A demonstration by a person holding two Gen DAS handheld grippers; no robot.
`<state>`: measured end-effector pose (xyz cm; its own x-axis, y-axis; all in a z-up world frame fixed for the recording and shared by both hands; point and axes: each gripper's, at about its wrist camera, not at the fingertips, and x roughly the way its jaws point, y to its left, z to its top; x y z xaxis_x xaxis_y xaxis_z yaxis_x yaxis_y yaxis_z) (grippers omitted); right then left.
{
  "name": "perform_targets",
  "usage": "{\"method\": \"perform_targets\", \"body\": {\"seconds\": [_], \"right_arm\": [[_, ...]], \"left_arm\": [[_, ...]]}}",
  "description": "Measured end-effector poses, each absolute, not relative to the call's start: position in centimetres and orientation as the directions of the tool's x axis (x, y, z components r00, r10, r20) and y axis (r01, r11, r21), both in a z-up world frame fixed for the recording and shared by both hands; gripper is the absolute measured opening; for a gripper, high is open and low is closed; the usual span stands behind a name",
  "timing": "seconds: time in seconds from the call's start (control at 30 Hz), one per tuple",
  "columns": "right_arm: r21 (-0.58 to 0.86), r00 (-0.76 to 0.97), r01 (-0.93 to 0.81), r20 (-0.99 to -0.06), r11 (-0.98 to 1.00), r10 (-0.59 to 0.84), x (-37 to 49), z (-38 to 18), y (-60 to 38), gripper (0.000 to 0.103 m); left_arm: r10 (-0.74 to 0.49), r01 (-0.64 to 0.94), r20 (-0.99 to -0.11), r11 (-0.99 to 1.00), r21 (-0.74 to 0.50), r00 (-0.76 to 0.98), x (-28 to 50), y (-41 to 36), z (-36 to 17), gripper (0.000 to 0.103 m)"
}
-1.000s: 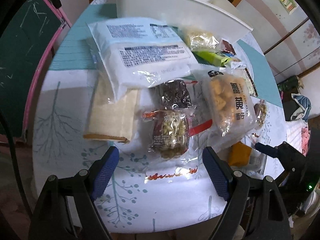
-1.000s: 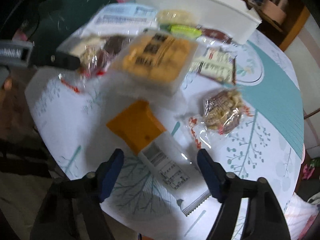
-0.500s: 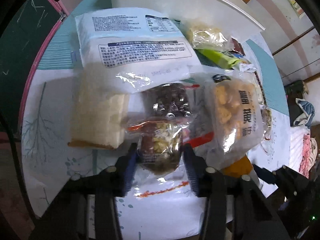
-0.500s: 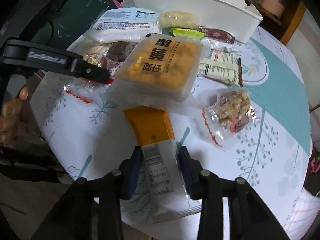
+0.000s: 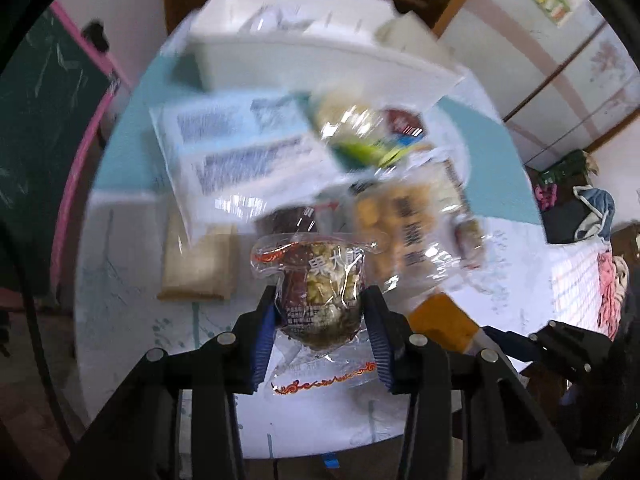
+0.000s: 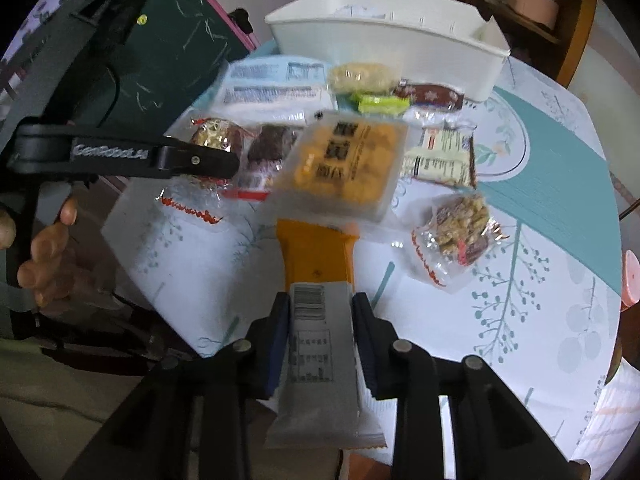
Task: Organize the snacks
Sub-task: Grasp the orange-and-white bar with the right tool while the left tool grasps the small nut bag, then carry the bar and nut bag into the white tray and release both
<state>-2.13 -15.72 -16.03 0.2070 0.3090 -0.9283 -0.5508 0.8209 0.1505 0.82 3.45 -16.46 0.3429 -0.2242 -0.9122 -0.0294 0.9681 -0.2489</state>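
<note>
My left gripper is shut on a clear nut snack packet and holds it lifted above the table. It also shows from the side in the right wrist view. My right gripper is shut on an orange and white snack bar and holds it raised off the cloth. A white bin stands at the far side of the table. Between it and the grippers lie a yellow cracker pack, a big white pouch and several small snacks.
A second nut packet lies right of the cracker pack. A pale wafer block lies left of my left gripper. A green chalkboard with a pink frame stands left of the round table. A wooden cabinet is behind the bin.
Both grippers closed on their snacks within the last second. They have now lifted them off the table. The left view has tilted up toward the bin.
</note>
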Motion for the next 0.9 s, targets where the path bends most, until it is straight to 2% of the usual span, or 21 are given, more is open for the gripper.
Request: {"method": "perform_targets", "body": {"seconds": [0.23, 0.53, 0.9], "right_arm": [[0.180, 0.266, -0.551, -0.888, 0.815, 0.376, -0.9, -10.8, -15.8, 0.031], [0.228, 0.389, -0.536, -0.788, 0.813, 0.478, 3.1, -2.1, -15.8, 0.031], [0.240, 0.465, -0.459, -0.756, 0.855, 0.461, 10.9, 3.4, -15.0, 0.031]], "left_arm": [[-0.215, -0.005, -0.863, 0.970, -0.244, 0.458, 1.2, 2.9, -9.6, 0.041], [-0.205, -0.018, -0.817, 0.967, -0.254, 0.539, 3.0, 3.8, -2.6, 0.041], [-0.161, -0.018, -0.772, 0.976, -0.217, 0.615, 9.9, 3.7, 3.5, 0.041]]}}
